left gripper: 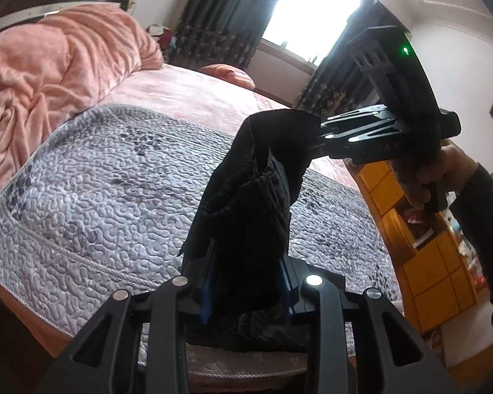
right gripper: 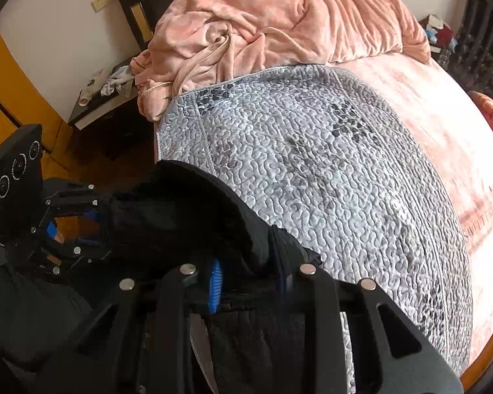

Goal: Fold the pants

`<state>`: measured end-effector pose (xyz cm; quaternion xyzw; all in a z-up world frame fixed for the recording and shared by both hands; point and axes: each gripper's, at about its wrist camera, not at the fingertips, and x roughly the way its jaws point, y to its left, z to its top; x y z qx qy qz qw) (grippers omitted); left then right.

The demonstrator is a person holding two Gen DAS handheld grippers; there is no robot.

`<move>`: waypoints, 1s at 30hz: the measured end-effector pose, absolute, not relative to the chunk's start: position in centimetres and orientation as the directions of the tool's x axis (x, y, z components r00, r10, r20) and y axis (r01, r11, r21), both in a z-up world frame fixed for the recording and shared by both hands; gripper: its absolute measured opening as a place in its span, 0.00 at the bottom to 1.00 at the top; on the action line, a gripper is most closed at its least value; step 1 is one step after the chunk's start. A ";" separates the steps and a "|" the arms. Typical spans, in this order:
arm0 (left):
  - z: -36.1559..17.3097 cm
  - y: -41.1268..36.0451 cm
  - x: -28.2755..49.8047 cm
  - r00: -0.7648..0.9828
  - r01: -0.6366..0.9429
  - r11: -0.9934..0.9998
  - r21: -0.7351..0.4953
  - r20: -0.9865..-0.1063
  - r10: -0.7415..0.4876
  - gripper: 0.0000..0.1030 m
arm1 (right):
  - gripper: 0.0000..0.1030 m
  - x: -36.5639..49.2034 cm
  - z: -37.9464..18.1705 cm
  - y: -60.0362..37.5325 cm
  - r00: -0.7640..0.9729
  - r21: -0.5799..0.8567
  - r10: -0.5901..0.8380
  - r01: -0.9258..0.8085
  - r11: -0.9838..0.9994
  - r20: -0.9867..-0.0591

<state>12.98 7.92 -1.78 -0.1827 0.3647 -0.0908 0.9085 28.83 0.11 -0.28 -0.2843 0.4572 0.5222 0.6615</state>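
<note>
Black pants [left gripper: 256,197] hang bunched in the air over the bed, stretched between both grippers. My left gripper [left gripper: 246,256] is shut on one bunch of the cloth, which covers most of its blue-padded fingers. My right gripper [left gripper: 314,138], held by a hand [left gripper: 420,177], clamps another part of the fabric at the upper right. In the right wrist view the pants [right gripper: 180,210] drape over my right gripper [right gripper: 249,262], shut on them, with one blue pad [right gripper: 215,282] showing. At the far left, the left gripper [right gripper: 102,226] pinches the other end.
A grey quilted mat [right gripper: 328,170] covers the near part of the pink bed [right gripper: 443,138]. A heaped pink blanket [right gripper: 279,23] lies at the headboard. A nightstand [right gripper: 105,105] stands beside the bed. Yellow cabinets [left gripper: 427,252] and a curtained window [left gripper: 312,10] lie beyond.
</note>
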 end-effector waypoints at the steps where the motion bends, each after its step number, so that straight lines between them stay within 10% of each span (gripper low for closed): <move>1: -1.7 7.5 13.0 0.714 0.042 0.919 -0.392 -0.631 -0.301 0.31 | 0.24 28.7 -0.3 -0.3 0.042 0.099 0.432 -0.949 0.298 -0.901; 30: -4.4 -10.9 12.5 0.576 0.359 0.910 -0.207 -0.718 -0.391 0.30 | 0.22 26.4 -3.7 -18.5 0.134 0.126 0.470 -0.868 0.481 -0.873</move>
